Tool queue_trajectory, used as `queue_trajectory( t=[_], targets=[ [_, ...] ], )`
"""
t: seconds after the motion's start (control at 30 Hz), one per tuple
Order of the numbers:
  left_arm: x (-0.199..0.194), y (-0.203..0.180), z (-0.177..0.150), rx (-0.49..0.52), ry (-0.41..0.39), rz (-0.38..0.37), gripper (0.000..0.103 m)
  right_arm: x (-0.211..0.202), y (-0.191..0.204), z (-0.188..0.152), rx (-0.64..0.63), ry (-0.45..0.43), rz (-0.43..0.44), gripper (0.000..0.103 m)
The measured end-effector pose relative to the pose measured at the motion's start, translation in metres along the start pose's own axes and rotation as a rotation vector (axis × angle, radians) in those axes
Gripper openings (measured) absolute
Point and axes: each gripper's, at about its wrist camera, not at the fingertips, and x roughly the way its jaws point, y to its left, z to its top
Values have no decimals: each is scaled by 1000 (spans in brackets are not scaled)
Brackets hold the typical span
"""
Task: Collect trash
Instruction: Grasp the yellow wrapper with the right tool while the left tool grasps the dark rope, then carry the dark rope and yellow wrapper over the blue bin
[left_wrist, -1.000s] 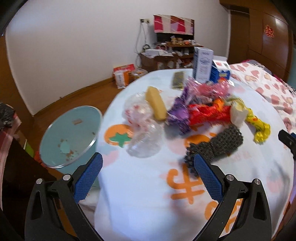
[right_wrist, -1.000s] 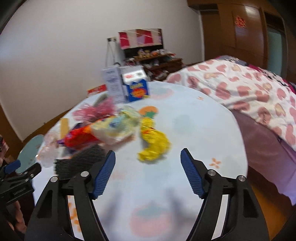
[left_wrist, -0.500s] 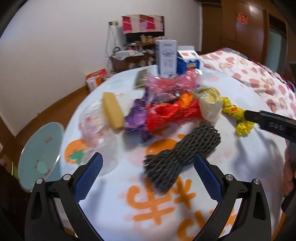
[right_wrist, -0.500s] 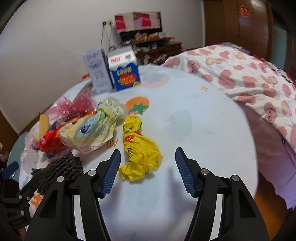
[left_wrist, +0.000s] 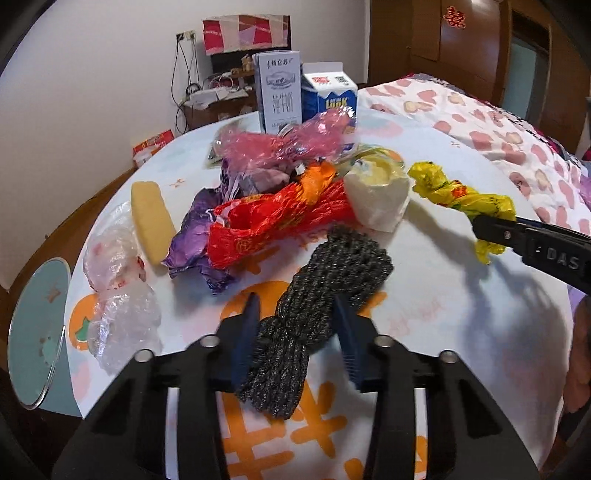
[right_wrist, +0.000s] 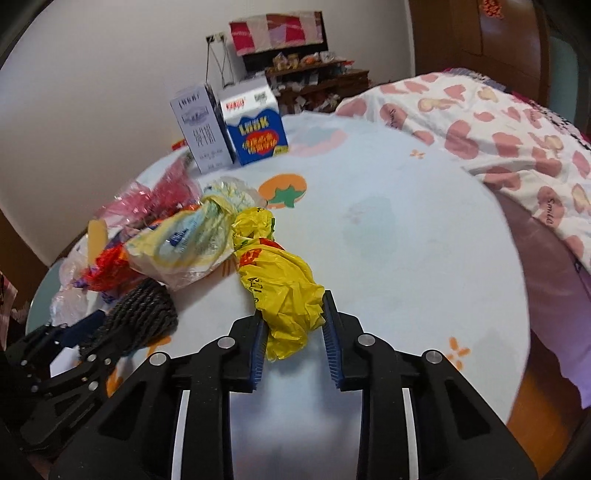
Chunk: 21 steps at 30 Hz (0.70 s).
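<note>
Left wrist: left tongs clamp one dark mesh roll; right tongs pinch one yellow bag (two cartons behind).

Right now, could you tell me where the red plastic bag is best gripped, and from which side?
Grip the red plastic bag at its gathered orange neck, coming from above: there it is narrowest, while the spread lower end lies on the purple wrapper, so a low approach might snag that.
</note>
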Motion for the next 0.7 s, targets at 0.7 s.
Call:
queue_trajectory(
  t=[0.7],
  targets=[
    [-84, 35, -9, -96, -127, 111, 17, -64, 54, -16, -76, -152, 33, 28]
  ],
)
